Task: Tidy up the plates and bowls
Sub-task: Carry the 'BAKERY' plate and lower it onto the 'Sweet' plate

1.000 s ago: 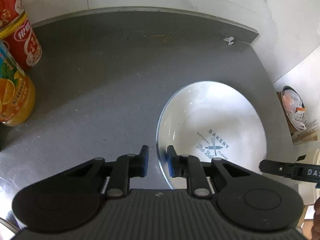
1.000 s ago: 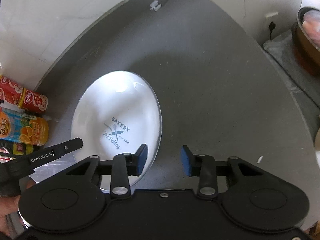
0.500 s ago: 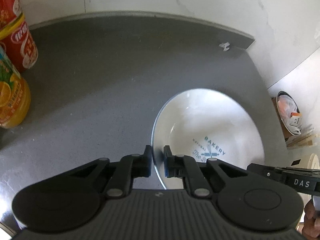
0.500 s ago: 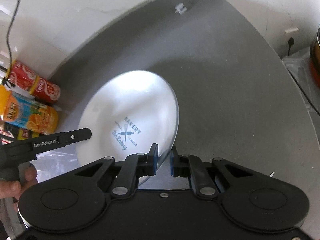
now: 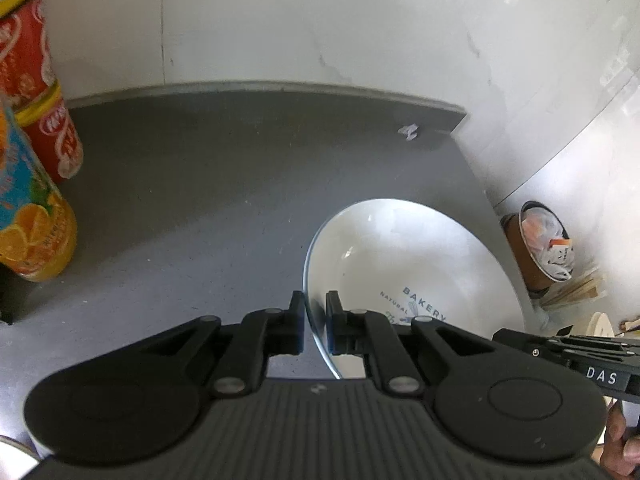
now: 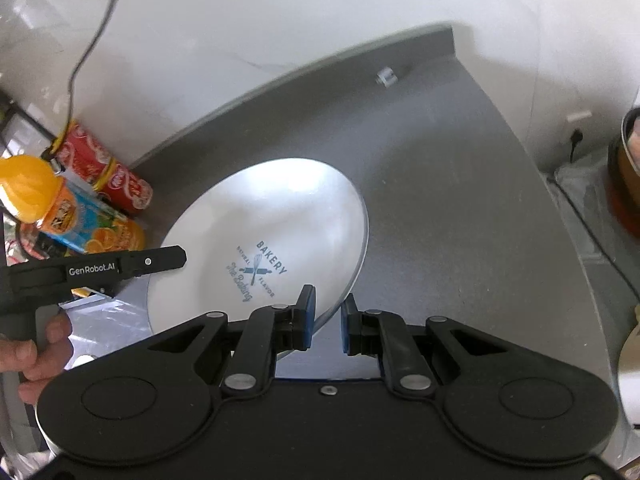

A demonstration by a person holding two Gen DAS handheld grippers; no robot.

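The white plate [image 6: 280, 232], printed "BAKERY", is gripped at opposite rims by 2 tools above the grey counter [image 5: 200, 184]: the left gripper [image 5: 315, 326] is clenched on its near-left edge, the right gripper [image 6: 325, 324] on its right edge. The plate appears lifted and tilted, though contact underneath cannot be confirmed. A level, matched carry to a stacking spot is called for next.

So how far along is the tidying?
Early, it seems. No stack of plates or bowls is in view. In hand: the left gripper and right gripper each pinch the plate rim. Left: carrying it to its place.
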